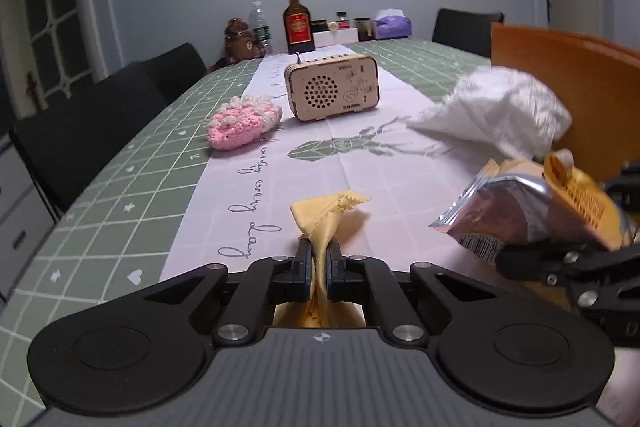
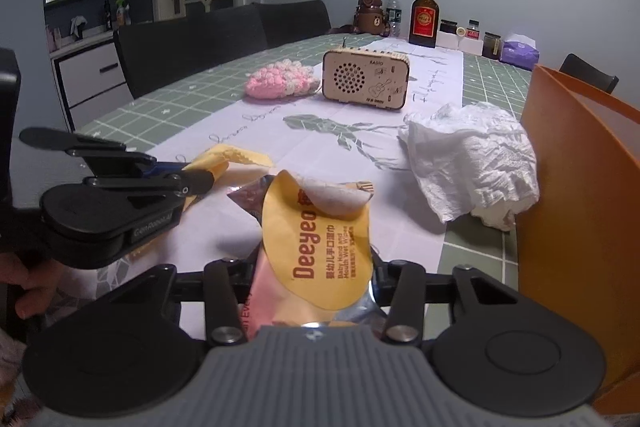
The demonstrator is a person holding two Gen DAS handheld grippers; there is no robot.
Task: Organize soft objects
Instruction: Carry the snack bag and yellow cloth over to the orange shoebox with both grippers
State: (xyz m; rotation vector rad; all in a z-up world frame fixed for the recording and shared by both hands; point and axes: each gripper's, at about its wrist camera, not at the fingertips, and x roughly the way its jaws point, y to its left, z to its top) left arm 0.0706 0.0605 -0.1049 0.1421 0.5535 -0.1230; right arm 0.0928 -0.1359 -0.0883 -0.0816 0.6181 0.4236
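Fingers of your left gripper [image 1: 319, 259] pinch the yellow cloth [image 1: 328, 215], lifted a little above the table [image 1: 120, 195]. Your right gripper [image 2: 312, 267] clamps the wet wipes pack [image 2: 320, 247], near the white crumpled cloth [image 2: 472, 163] beside the orange bin [image 2: 580, 187].

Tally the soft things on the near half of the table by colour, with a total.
Yellow: 2, the fringed yellow cloth and the yellow-labelled wet-wipes packet
Pink: 1, the pink crocheted piece
White: 1, the crumpled white paper towel
Total: 4
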